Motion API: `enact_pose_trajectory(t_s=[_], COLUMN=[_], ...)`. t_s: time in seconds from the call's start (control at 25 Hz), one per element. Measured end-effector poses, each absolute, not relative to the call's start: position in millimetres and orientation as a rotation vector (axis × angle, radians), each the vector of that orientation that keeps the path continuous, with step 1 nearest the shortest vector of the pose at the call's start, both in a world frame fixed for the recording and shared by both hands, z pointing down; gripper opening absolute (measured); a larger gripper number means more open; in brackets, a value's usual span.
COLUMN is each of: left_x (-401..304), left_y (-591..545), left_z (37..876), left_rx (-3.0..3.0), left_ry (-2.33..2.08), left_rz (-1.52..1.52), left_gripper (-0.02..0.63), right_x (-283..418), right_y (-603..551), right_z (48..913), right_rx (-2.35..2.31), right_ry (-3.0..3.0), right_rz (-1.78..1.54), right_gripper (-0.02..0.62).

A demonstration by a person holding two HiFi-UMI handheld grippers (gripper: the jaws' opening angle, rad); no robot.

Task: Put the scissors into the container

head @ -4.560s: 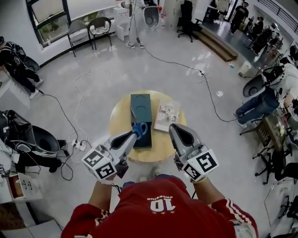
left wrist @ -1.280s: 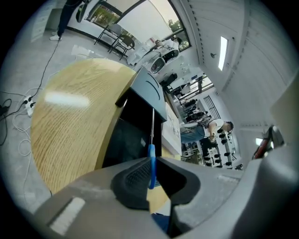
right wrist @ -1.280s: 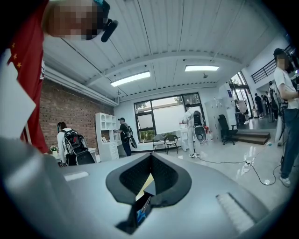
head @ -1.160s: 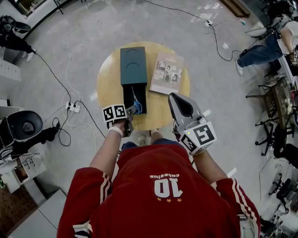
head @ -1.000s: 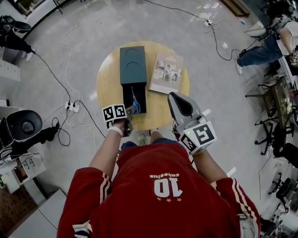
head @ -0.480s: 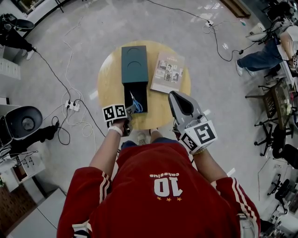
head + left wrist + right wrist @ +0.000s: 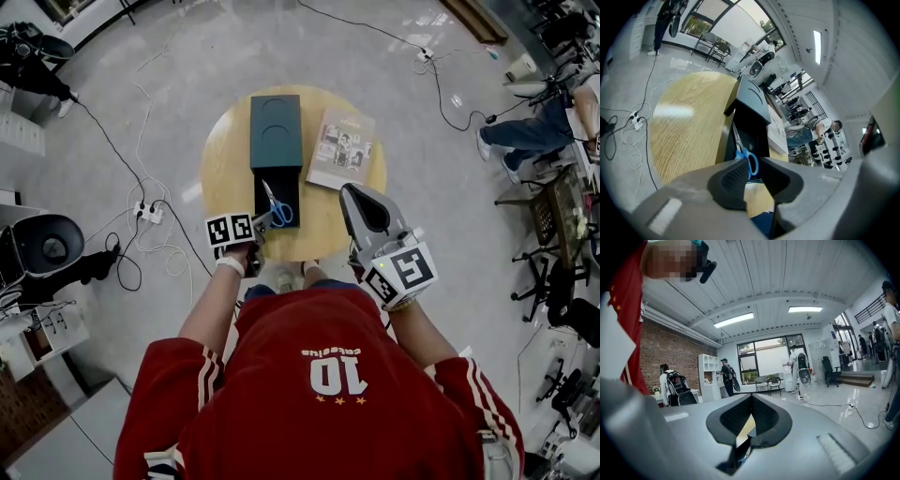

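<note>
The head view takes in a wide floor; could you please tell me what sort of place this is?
Probably an open-plan lab or workshop: a white power strip lies on the glossy grey floor, and the right gripper view shows a red brick wall and tall white shelving.

We're in a big open lab/studio space: glossy grey floor (image 7: 394, 56) w/ cables (image 7: 111, 142) running to a power strip (image 7: 148, 212). The right gripper view gives us a brick wall (image 7: 670, 362), tall windows (image 7: 764, 357), ceiling strip lights (image 7: 733, 319), chairs (image 7: 768, 383) and ppl w/ backpacks (image 7: 725, 376).
</note>
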State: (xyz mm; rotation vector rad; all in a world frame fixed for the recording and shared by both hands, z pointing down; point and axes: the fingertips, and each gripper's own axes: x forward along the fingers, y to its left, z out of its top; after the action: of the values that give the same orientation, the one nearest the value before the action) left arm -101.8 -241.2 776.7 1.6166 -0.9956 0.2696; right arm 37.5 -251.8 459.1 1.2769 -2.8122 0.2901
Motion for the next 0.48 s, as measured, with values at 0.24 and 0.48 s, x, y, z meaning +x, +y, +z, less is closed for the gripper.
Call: enact_pose_trajectory(t_s=[0.24,0.48], left_x=[-105,-110], left_y=[-251,-263], left_z=[746,706], left_rx=[1.723,1.871], left_ry=[-1.042,-1.120], left_rz=[0.270,0.284], left_gripper=[0.086,0.091], right_x=[39,39], right_y=[-251,-251], right_z=[453,442], right_rx=[1.279,1.284], right_ry=[-2.829,-2.847], right_rz=[0.282,0.246], right_gripper=[-0.009,-0.009])
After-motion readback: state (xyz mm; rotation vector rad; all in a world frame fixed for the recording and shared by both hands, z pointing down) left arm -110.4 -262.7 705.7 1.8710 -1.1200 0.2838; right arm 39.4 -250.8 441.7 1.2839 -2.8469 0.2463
